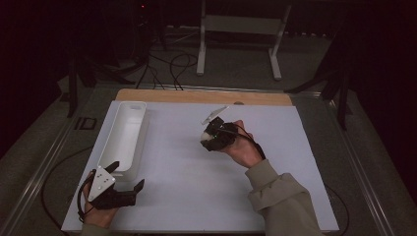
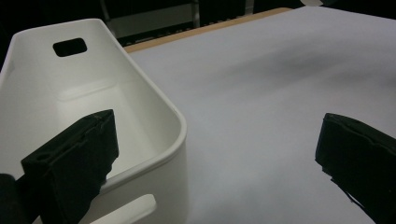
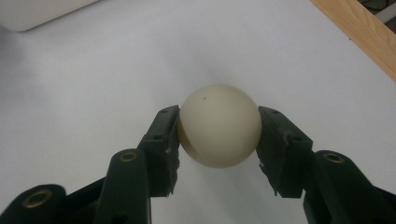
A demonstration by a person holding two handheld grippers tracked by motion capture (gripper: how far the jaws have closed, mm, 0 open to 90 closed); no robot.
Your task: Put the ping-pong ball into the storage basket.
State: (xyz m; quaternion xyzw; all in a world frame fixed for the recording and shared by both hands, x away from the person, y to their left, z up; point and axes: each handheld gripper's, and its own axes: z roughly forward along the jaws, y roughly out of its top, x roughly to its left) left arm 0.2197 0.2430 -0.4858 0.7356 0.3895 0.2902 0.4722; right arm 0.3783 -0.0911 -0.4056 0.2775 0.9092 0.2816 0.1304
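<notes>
Ball (image 3: 219, 125) sits clamped in the right gripper (image 3: 218, 135), white bin (image 1: 125, 132) well off leftward beside the open left gripper (image 1: 127, 178).

Left gripper (image 1: 129, 180): black body; grey three-cornered plate behind the jaws, dotted with small dark marks; black cable looping off its rear.
Left jaws: matte black, blocky, squared tips with rough edges.
Right gripper (image 3: 218, 135): dark green-black; brass-coloured rivets at the link pivots behind the jaws; small screw holes in the pads.
Right gripper top: pale grey plate above the jaws, small green light beside it.
Sleeve (image 1: 280, 196): loose khaki-olive fabric, cuffed at the wrist, behind the right jaws.
</notes>
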